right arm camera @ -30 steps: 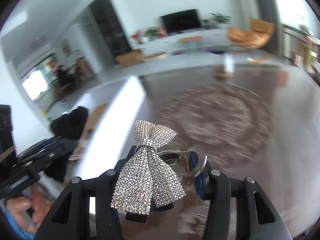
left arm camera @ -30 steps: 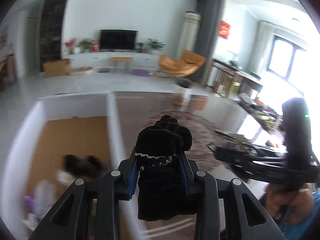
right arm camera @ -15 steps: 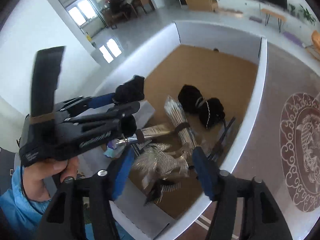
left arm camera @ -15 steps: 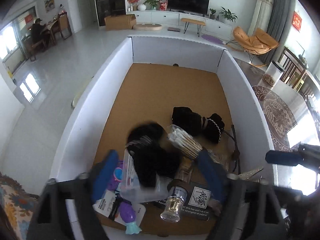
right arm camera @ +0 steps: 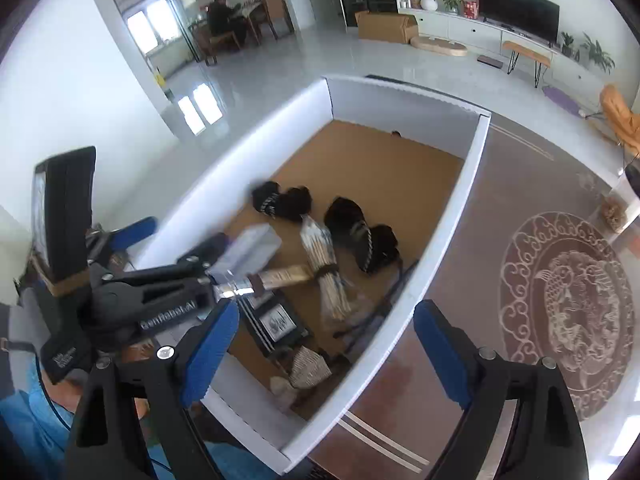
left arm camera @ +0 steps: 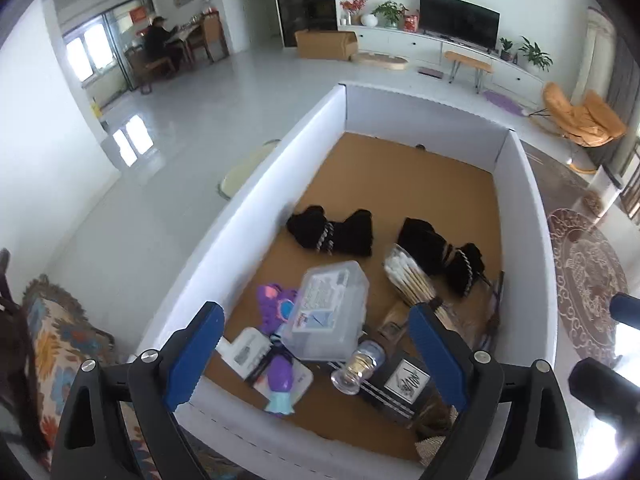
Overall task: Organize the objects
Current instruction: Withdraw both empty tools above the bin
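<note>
A white-walled box (left arm camera: 256, 184) with a brown floor holds the objects; it also shows in the right wrist view (right arm camera: 456, 208). Two black velvet bows lie inside, one near the left wall (left arm camera: 330, 232) and one further right (left arm camera: 440, 254). A silver rhinestone bow (right arm camera: 308, 368) lies at the box's near corner. My left gripper (left arm camera: 316, 350) is open and empty above the near end of the box. My right gripper (right arm camera: 326, 350) is open and empty above the box's near right wall.
Also in the box: a clear plastic case (left arm camera: 328, 316), a cotton-swab bundle (left arm camera: 408, 276), a purple packaged toy (left arm camera: 278, 344), a small glass jar (left arm camera: 358, 366) and a black labelled box (left arm camera: 404, 376). A patterned round rug (right arm camera: 568, 308) lies right of the box.
Both grippers swung over the box and opened. The left let go of the black velvet bow and the right let go of the rhinestone bow; both bows now lie in the box.
</note>
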`<state>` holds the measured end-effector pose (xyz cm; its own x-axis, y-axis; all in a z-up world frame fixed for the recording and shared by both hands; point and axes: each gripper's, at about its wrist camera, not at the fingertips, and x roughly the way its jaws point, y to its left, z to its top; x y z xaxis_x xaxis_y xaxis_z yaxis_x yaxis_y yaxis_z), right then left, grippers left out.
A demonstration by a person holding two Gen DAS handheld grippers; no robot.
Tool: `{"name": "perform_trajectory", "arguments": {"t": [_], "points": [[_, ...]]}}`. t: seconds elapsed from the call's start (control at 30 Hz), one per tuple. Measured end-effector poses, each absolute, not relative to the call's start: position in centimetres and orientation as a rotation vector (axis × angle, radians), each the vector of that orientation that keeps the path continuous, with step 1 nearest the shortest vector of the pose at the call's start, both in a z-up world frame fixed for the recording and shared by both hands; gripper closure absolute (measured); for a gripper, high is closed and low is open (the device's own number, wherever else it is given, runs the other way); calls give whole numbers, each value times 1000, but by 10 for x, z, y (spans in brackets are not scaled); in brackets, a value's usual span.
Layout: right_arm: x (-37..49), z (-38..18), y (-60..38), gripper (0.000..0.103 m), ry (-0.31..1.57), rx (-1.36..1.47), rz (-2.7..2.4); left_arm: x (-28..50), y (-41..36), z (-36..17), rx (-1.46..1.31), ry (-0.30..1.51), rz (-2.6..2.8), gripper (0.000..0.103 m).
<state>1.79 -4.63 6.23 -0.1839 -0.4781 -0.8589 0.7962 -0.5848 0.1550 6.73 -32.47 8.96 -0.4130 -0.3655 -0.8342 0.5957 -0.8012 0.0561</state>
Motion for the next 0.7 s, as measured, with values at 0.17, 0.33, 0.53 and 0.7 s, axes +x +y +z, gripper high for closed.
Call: {"name": "perform_trajectory", "arguments": {"t": [0.17, 0.33, 0.53, 0.7], "points": [[19, 59, -45, 13, 457, 1206, -1871, 73, -323, 89, 1224, 373, -2202, 9], [20, 58, -48, 13, 478, 1200, -1875, 77, -316, 103, 1180, 302, -2215, 9], [24, 61, -55, 13, 521, 1182, -1875, 82, -319, 109, 1164, 341, -2220, 9], [25, 61, -56, 13, 533, 1178, -1876, 82, -316, 111, 1154, 313, -2222, 9]]}}
